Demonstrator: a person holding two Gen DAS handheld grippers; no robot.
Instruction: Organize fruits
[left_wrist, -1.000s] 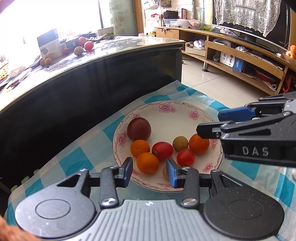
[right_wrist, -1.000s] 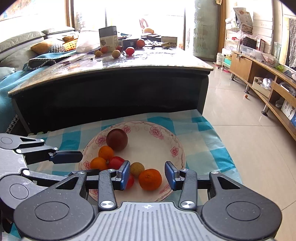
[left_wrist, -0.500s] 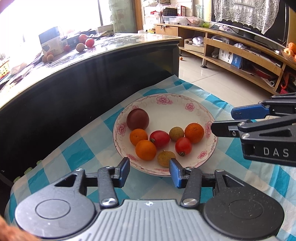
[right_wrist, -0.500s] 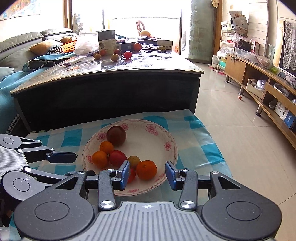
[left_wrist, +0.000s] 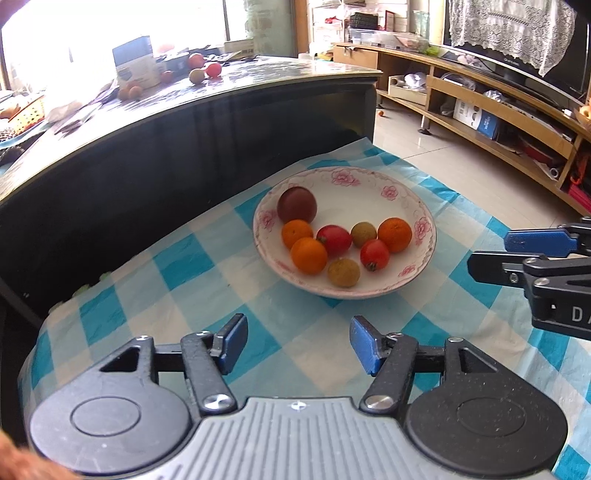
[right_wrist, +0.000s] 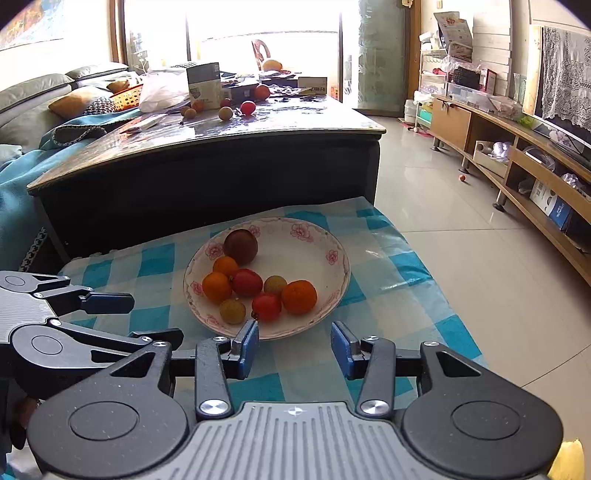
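both grippers have drawn back from the white floral-rimmed ceramic plate (left_wrist: 424, 221) since a second ago, so its whole rim now shows ahead of their blue pads instead of lying under them. the left gripper (left_wrist: 297, 343) hangs with its jaws apart and nothing between them, above the blue-and-white checked cloth (left_wrist: 184, 295) on the counter. the right gripper (right_wrist: 294, 345) is likewise spread and empty, its left pad just short of the plate's near rim. the fruit sits gathered in the plate: a dark purple round fruit (left_wrist: 297, 204) at the back, two small oranges (left_wrist: 308, 255) just in front of it, a larger orange (left_wrist: 394, 235) to the right, two red tomatoes (left_wrist: 334, 240) between them, and two tan, rough-skinned longans (left_wrist: 343, 272), one at the front, one behind. more loose fruit lies on the glossy dark table (right_wrist: 295, 122) behind, well apart from the plate.
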